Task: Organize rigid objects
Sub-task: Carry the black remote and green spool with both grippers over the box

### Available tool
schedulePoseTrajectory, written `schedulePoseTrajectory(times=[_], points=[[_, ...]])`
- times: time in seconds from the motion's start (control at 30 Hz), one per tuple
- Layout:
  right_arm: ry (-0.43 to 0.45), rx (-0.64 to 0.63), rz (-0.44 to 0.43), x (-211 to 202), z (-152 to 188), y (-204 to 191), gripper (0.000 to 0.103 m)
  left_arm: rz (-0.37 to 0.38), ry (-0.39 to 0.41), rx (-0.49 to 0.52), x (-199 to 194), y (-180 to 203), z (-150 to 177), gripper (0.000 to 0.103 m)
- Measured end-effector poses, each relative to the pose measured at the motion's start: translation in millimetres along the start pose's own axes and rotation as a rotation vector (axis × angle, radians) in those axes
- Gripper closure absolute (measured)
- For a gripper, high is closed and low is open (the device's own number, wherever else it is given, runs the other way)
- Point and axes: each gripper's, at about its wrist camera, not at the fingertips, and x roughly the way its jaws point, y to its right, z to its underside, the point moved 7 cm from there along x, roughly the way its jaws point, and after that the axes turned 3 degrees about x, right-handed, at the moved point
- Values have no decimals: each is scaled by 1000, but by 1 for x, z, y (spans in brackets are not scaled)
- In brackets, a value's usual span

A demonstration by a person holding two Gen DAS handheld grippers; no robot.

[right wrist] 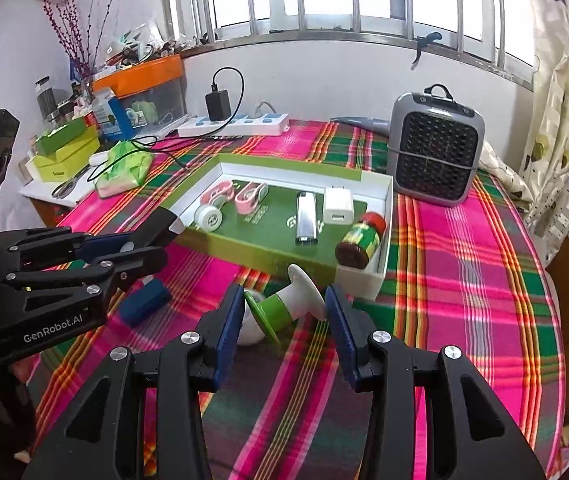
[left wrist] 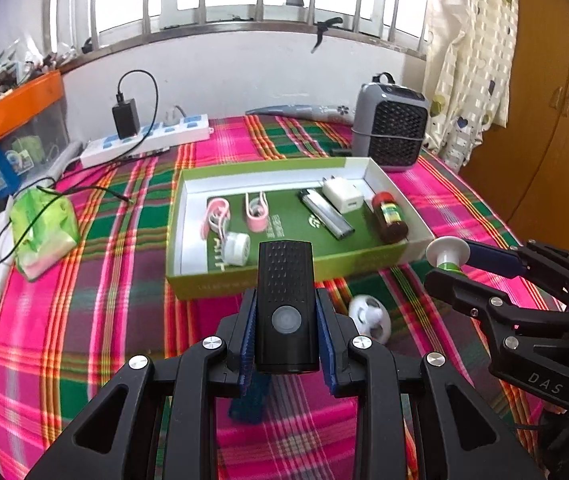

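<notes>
Rigid objects everywhere on this pink-and-green plaid tablecloth, and both claws have something. The left gripper has its blue pads clamped on either side of a black rectangular device, held upright above the cloth, round button facing the camera. The right gripper has a white-and-green spool-shaped piece squeezed between its pads, tilted, white flange towards the box; from the left wrist view the same piece pokes out of the claw tips off to the right.

Just ahead sits the shallow green-and-white box, open-topped. Inside it, from left to right: a pink clip, a second pink clip, a small white round item near the front wall, a silver lighter, a white charger cube and a brown bottle with a red cap lying on its side.

On the cloth between the claws and the box rests a white rounded object, and a blue block lies below the left claw. Behind the box stand a grey fan heater and a white power strip.
</notes>
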Motion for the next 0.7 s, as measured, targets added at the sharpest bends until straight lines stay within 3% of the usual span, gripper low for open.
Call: schedulePoseTrajectory(times=[0.7], points=[[-39,6,14,67,-59,13,59,3,-17,-26,38,-15,-30,77]])
